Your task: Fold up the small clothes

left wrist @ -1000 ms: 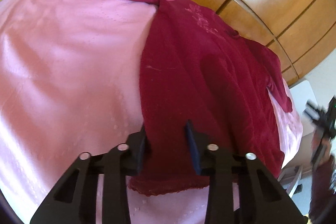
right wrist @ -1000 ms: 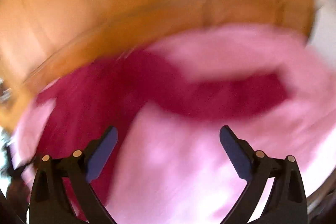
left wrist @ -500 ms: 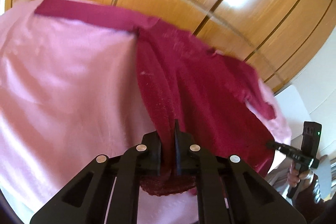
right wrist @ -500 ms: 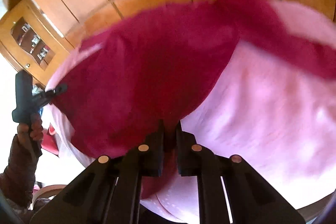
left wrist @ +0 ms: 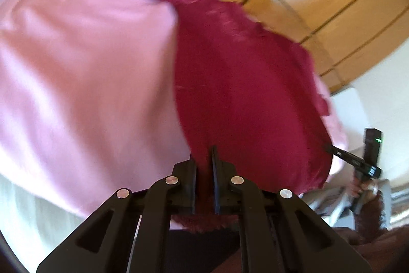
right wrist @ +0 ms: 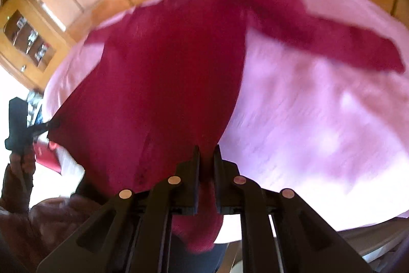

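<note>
In both tongs (left wrist: 204,157), lifted sweater (left wrist: 242,94)

No readable text, labels or numbers anywhere.

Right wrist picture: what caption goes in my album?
Right gripper pinches the red top's hem above the pink sheet.

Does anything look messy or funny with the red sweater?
Nothing looks torn or spilled. The red sweater lies on the pink sheet with one sleeve stretched sideways, unfolded; both grippers pinch its bottom hem.
</note>
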Action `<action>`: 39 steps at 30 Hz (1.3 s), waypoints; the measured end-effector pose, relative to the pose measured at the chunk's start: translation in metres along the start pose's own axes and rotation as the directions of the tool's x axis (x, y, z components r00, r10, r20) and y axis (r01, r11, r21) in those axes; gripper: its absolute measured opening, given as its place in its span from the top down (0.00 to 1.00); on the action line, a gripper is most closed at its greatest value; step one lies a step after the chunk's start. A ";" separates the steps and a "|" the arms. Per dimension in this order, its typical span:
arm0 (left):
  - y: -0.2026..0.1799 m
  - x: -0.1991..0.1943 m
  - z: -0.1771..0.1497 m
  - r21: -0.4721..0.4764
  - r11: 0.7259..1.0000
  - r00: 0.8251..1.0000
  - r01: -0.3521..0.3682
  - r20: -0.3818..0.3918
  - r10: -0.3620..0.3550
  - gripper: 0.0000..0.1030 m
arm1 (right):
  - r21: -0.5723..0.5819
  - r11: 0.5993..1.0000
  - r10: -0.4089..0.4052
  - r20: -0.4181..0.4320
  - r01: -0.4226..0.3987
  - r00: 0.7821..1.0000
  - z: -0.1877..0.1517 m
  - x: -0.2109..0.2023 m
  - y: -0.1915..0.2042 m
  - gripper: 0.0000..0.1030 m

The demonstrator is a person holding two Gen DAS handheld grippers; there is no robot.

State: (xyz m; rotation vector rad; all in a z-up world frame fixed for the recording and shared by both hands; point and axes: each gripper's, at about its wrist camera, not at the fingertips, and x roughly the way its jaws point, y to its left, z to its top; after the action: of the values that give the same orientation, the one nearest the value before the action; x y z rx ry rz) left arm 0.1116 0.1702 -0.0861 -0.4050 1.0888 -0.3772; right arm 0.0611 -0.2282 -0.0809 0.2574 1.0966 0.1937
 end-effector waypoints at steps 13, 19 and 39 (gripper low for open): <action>-0.009 -0.014 0.032 -0.006 0.998 0.987 -0.060 0.150 0.060 0.92 | 0.602 0.781 -0.349 0.207 0.163 0.914 0.037 -0.052 -0.192 0.39; -0.051 0.025 0.040 0.089 0.995 0.994 -0.045 0.099 0.036 0.73 | 0.775 0.623 -0.406 0.198 0.111 0.892 0.056 -0.045 -0.280 0.45; -0.096 0.108 0.039 0.233 0.968 0.993 -0.090 -0.047 0.104 0.71 | 0.741 0.526 -0.658 0.043 0.417 0.752 0.064 -0.048 -0.345 0.88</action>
State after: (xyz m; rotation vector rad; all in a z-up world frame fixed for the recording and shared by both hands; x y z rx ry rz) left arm 0.1822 0.0401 -0.1067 -0.1342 1.1033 -0.4257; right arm 0.1063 -0.5780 -0.1159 0.5828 0.8228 -0.8572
